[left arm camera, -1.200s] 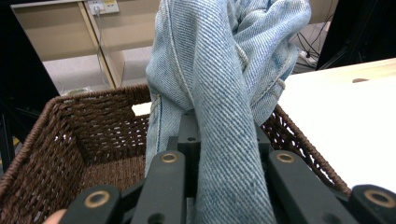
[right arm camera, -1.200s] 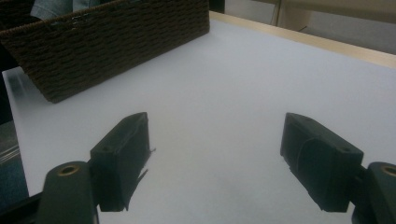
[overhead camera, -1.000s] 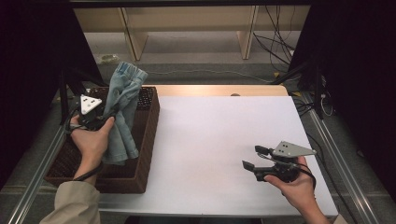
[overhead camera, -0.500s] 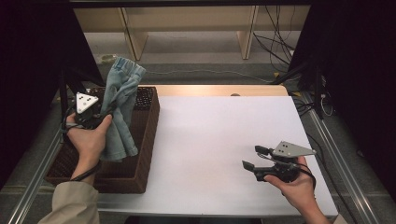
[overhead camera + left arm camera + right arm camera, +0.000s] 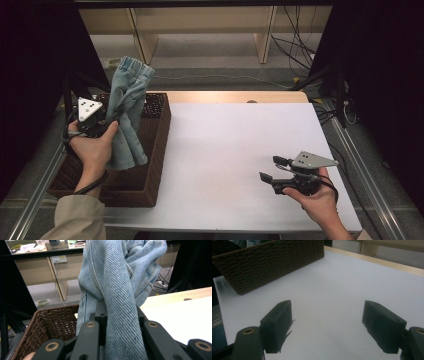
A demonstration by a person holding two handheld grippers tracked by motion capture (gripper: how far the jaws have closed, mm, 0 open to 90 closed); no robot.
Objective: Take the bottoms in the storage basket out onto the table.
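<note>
A pair of light blue jeans (image 5: 129, 107) hangs bunched above the brown wicker basket (image 5: 156, 145) at the table's left. My left gripper (image 5: 113, 119) is shut on the denim, with a hand wrapped around its body. In the left gripper view the jeans (image 5: 120, 285) run up between the two black jaws of the left gripper (image 5: 120, 313) and hide what lies behind. My right gripper (image 5: 270, 169) hovers low over the white table top (image 5: 235, 135) at the front right. Its jaws stand wide apart, and in the right gripper view the right gripper (image 5: 327, 317) has nothing between them.
The basket (image 5: 269, 265) lies along the table's left edge, and its weave (image 5: 50, 322) shows below the hanging denim. A wooden strip (image 5: 240, 96) borders the far edge. Shelving legs and cables stand on the floor beyond the table.
The left hand has raised the jeans slightly and drifted a little to the left. The right hand and its gripper have stayed still.
</note>
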